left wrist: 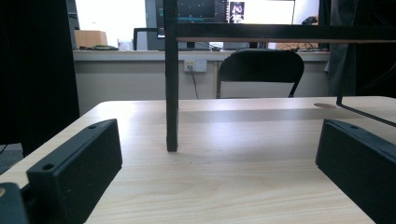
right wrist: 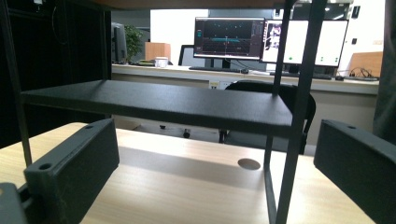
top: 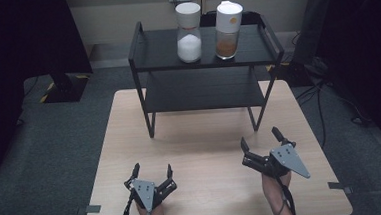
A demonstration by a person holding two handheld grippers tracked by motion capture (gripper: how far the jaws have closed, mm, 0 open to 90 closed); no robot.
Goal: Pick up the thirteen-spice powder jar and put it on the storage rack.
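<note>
High view has both grippers parked low on the near half of the pale wooden table (top: 201, 147), nothing in either one. The left gripper (top: 152, 171) sits at the near-left with its jaws spread wide, and the right gripper (top: 259, 139) at the near-right is just as wide, angled a bit toward the rack. Looks to me like a ready pose: hands resting, jaws pre-opened for something chunky.

What they'd be going for, I reckon, is the pair of jars on the top tier of the black two-tier metal shelf rack (top: 160, 51). The clear jar with a white lid and white powder (top: 189, 32) stands upright left of centre, and the clear jar with a white lid and brown powder (top: 228, 30) stands just beside it on its right, a small gap between them. Both are well apart from the grippers.

Room-wise, the top tier has raised side handles, so coming in from the front or from above seems the easy way. The left gripper view looks straight at the rack's front left leg (left wrist: 171, 93), with open tabletop on both sides. The right gripper view looks along the empty lower tier (right wrist: 159, 105), with a thin front post (right wrist: 299, 112) close on the right, worth minding when lifting up.
</note>
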